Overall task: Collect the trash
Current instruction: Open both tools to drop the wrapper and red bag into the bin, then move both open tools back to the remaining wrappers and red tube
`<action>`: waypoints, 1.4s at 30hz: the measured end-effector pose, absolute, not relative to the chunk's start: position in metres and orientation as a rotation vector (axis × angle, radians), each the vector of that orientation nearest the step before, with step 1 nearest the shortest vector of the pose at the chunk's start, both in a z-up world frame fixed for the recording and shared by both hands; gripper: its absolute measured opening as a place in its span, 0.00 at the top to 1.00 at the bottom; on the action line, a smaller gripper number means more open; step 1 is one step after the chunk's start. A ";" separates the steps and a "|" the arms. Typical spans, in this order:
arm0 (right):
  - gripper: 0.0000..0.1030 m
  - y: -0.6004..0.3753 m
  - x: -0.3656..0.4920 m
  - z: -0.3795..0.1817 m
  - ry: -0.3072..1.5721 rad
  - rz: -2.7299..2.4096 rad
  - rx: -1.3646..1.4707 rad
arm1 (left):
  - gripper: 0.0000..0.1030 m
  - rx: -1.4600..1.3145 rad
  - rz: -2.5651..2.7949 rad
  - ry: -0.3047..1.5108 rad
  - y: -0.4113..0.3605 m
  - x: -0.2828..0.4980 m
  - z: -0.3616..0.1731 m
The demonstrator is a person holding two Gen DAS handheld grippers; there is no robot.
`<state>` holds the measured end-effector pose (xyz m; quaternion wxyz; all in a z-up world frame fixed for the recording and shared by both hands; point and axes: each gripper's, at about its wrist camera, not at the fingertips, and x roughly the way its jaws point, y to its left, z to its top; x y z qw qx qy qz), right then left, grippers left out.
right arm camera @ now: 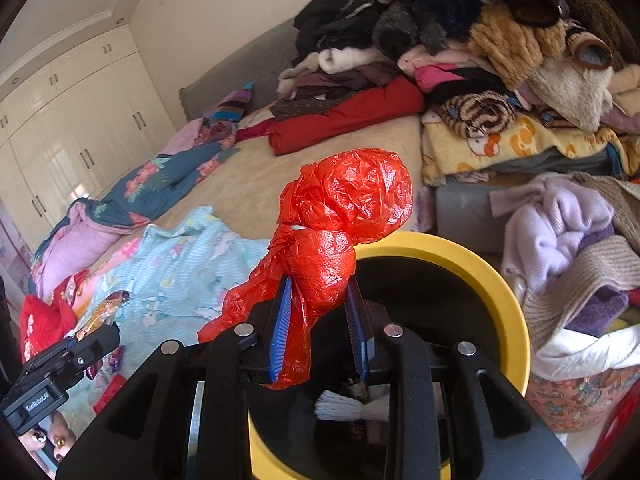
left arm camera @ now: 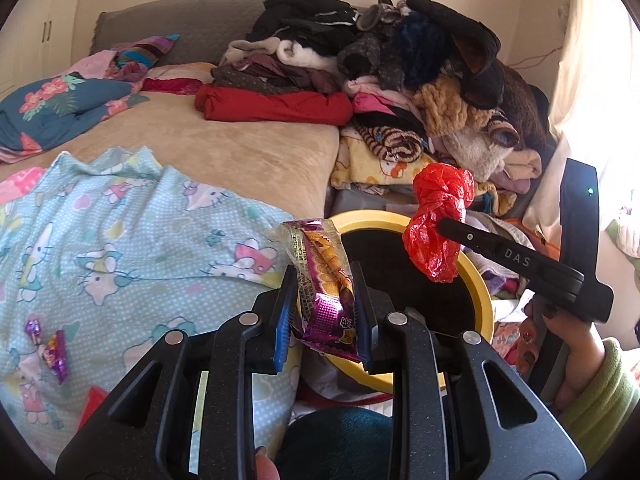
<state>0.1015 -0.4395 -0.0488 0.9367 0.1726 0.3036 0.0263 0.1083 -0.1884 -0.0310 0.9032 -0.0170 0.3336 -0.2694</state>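
Crinkly red plastic bag, weightless and slippery, sits pinched at its knotted neck in the right gripper over the yellow bin, while the left gripper, at nine o'clock, clamps a limp purple snack wrapper mid-length.

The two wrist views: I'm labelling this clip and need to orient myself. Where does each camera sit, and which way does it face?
Left wrist: sits on the left gripper, looking over the bed's near edge toward the clothes pile; its jaws clamp a purple snack wrapper; the right hand shows.
Right wrist: sits on the right gripper, above the yellow bin, facing the wardrobe; it grips a red plastic bag.
Shared: bin, bag, pile, and each other's gripper.
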 end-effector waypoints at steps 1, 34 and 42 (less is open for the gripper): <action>0.75 -0.443 0.102 -0.051 0.627 0.048 0.355 | 0.81 -0.030 -0.559 0.694 -0.192 0.109 -0.032; 0.29 -0.371 0.111 -0.042 0.647 0.202 0.297 | 0.13 -0.095 -0.218 0.674 -0.108 0.137 -0.045; 0.26 -0.295 0.108 -0.042 0.680 0.319 0.235 | 0.13 -0.146 -0.120 0.659 -0.047 0.133 -0.040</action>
